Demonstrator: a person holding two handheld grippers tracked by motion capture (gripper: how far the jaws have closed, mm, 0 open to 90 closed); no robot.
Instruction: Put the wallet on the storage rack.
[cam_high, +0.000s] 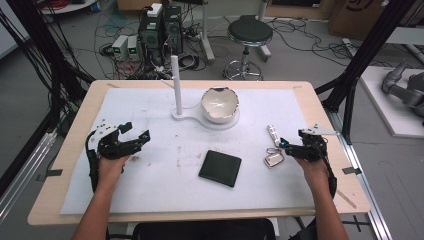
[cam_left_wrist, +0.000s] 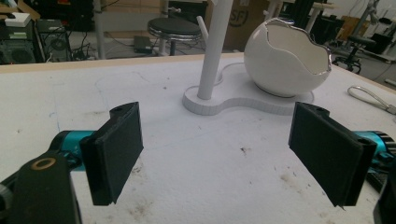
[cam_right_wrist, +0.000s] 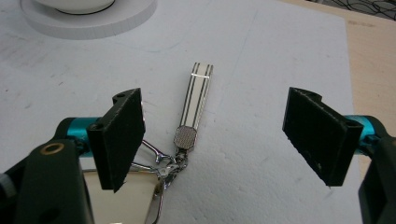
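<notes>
the left gripper (cam_high: 135, 132) hangs wide open over the white mat (cam_high: 150, 175) on the desk (cam_high: 75, 150), holding nothing. the right gripper (cam_high: 286, 144) is wide open too, just above the keychain (cam_high: 274, 150). the wallet (cam_high: 220, 168) lies between the hands. the bowl (cam_high: 220, 104) sits on a stand (cam_high: 176, 85) farther back.
</notes>
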